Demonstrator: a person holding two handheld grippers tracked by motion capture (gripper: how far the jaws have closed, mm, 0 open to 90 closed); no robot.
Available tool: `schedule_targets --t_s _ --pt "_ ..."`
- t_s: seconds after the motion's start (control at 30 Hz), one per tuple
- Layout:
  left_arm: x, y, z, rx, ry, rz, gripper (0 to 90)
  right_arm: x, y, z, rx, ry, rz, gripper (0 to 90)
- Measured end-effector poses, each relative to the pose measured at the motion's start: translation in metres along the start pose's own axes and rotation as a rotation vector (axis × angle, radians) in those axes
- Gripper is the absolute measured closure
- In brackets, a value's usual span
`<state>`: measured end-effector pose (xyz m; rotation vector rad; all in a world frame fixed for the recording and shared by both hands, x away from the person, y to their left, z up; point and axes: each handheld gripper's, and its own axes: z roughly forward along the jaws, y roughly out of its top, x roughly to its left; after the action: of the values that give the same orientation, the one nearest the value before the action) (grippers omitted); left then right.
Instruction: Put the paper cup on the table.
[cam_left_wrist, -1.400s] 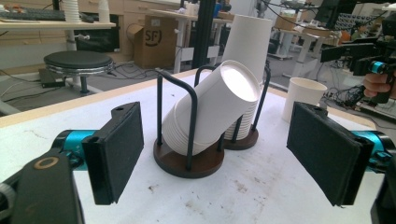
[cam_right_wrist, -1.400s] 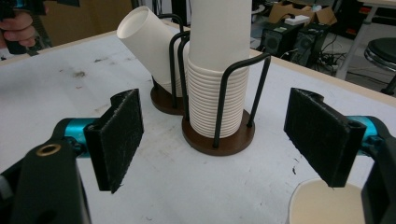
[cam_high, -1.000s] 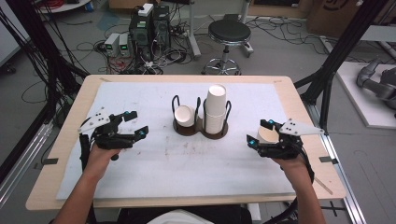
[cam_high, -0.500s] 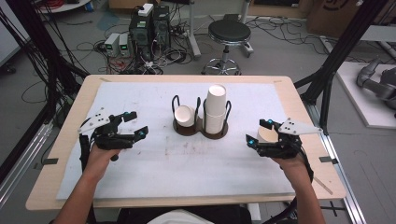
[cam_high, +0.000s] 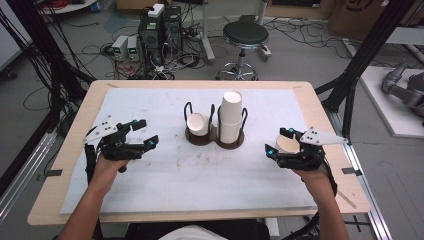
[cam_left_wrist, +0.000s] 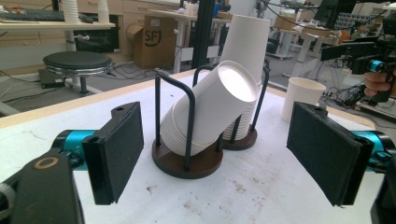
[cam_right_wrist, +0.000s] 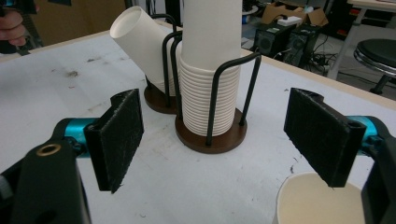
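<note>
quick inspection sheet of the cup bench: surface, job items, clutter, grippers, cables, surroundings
Surface: white mat on wooden table, brown stains near centre.
Job's things: upright cup stack and tilted cup stack in wire holders; single cup standing by the right gripper.
Clutter: nothing seen.
Grippers: left gripper open, empty; right gripper open, jaws either side of the single cup.
Cables: tangled on floor behind table.
Surroundings: stool, computers, black frame posts.

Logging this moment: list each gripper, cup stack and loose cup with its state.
left gripper: open, holds nothing, off the table.
right gripper: open, jaws either side of the single cup.
single cup: upright, mouth up, on the table.
tall cup stack: upright in its wire holder.
tilted cup stack: leaning in its holder.
</note>
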<state>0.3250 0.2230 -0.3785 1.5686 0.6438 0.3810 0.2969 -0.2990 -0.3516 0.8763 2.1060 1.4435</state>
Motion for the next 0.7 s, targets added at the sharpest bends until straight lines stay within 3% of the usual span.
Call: schedule_targets --t_s 0.7 --pt "0.0012 -0.0005 0.0024 0.006 -0.003 0.002 18.6 -0.0003 -0.0008 -0.0010 -0.001 -0.005 0.002 20.3"
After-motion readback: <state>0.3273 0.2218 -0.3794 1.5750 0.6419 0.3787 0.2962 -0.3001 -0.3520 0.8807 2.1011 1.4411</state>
